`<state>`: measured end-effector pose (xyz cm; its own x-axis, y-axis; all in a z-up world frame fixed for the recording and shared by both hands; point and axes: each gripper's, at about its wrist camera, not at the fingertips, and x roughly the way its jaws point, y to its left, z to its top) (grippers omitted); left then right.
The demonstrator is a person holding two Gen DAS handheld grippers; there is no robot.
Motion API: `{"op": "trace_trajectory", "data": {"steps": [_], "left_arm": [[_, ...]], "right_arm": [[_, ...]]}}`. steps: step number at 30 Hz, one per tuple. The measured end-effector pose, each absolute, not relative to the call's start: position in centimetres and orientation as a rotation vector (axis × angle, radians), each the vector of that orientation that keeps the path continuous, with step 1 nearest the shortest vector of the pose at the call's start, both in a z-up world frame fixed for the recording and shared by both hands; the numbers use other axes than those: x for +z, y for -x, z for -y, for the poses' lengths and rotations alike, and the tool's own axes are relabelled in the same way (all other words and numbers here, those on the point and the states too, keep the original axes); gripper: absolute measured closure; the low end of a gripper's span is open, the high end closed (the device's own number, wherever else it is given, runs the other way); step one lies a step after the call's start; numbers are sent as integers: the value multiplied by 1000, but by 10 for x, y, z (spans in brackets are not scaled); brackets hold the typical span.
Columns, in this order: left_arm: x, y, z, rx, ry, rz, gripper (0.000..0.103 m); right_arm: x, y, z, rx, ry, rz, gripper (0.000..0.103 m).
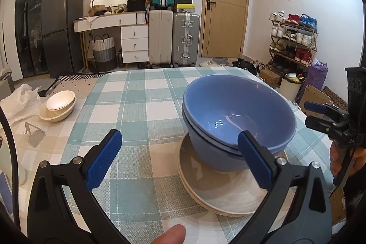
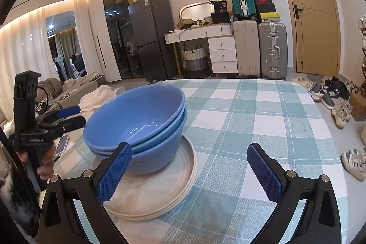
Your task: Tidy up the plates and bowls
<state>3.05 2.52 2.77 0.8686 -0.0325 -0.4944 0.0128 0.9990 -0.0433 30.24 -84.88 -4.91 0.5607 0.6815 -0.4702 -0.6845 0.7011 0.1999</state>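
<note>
Holding both grippers with fingers released and empty, I see my left gripper (image 1: 179, 152) and right gripper (image 2: 189, 166) flanking the stack. Two nested blue bowls (image 1: 238, 116) sit on cream plates (image 1: 228, 193) atop the checked worktop (image 1: 141, 106). Farther left, white bowls (image 1: 58, 105) rest apart.

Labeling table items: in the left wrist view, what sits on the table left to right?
plastic bag → cream bowls → blue bowls stacked on the plates
</note>
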Motion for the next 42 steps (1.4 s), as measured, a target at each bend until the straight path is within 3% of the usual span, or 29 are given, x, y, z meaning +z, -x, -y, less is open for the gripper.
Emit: {"op": "trace_trajectory", "data": {"steps": [18,42], "left_arm": [[-13,-2,-37,-30,48,-447,2],[-17,-2,-48,-31,85,-409,2]], "right_arm": [[-67,-264,855,849,65,-449,1],[-67,-256,857,871,64,-416,1]]}}
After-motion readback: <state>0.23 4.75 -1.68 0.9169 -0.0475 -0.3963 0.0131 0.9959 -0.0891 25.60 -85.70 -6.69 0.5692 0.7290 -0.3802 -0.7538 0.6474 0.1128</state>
